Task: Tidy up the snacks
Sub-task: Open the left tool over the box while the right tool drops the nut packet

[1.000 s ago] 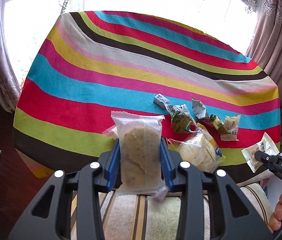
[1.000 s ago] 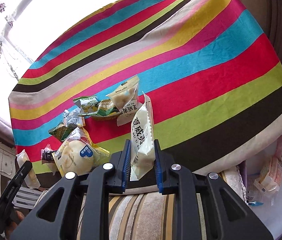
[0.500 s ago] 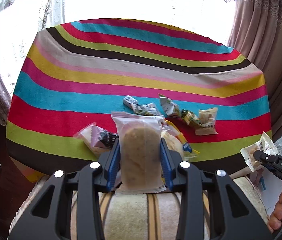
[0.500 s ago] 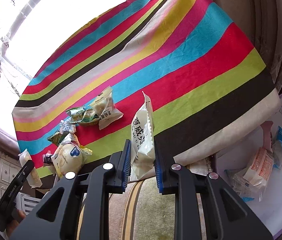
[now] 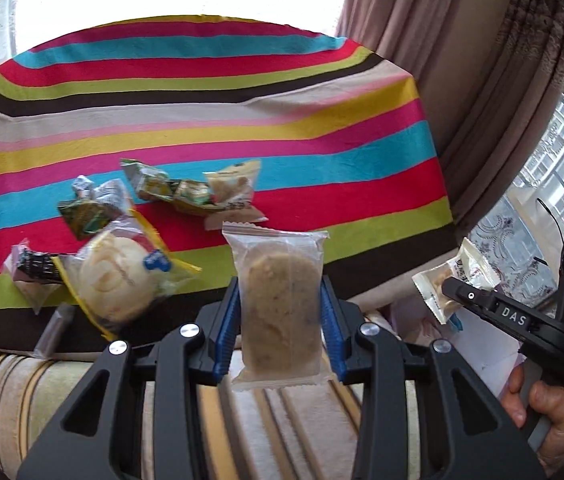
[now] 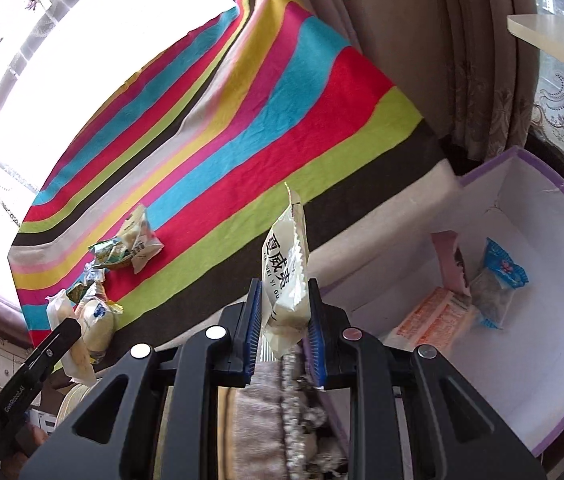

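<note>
My left gripper (image 5: 280, 318) is shut on a clear-wrapped beige cookie (image 5: 278, 304), held upright over the near edge of the striped tablecloth (image 5: 242, 120). My right gripper (image 6: 284, 314) is shut on a white snack packet with black characters (image 6: 286, 276), held beside the purple-rimmed white box (image 6: 554, 360). In the left wrist view the right gripper (image 5: 470, 296) shows at the far right with its white packet (image 5: 452, 280). Several loose snacks stay on the cloth: a round bun in a yellow-edged bag (image 5: 118, 276), green packets (image 5: 154, 188) and a beige cake packet (image 5: 234, 188).
The box holds an orange-printed pack (image 6: 434, 316), a blue-topped packet (image 6: 498, 280) and a pink packet (image 6: 450, 260). Curtains (image 5: 462, 60) hang to the right of the table. A striped cushion (image 5: 242, 420) lies below both grippers. A hand (image 5: 546, 412) holds the right gripper's handle.
Both grippers have swung to the right with their packets, off the table's near edge. The white box has come into full view beside the right gripper. Neither grip has changed.
</note>
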